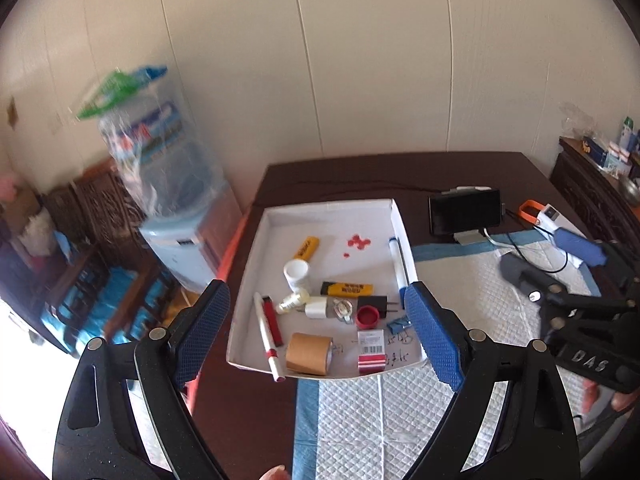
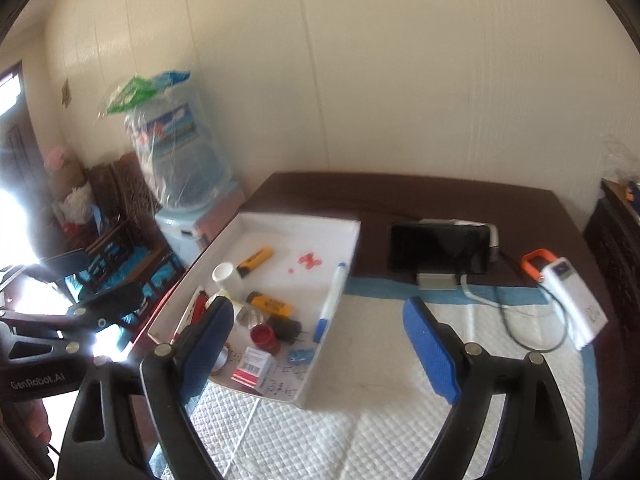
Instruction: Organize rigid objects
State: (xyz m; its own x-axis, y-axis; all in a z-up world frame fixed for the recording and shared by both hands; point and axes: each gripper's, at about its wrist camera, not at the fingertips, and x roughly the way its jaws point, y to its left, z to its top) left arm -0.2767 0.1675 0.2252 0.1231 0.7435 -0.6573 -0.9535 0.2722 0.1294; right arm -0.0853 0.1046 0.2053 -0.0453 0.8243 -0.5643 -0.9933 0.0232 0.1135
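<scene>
Both wrist cameras look forward and down along their own blue-padded fingers, from above the near edge of the worktop, facing the wall. The left view sits close over the white tray; the right view sees the same tray from further right. Both share the phone.

Left-side window glare, soft fisheye blur
</scene>
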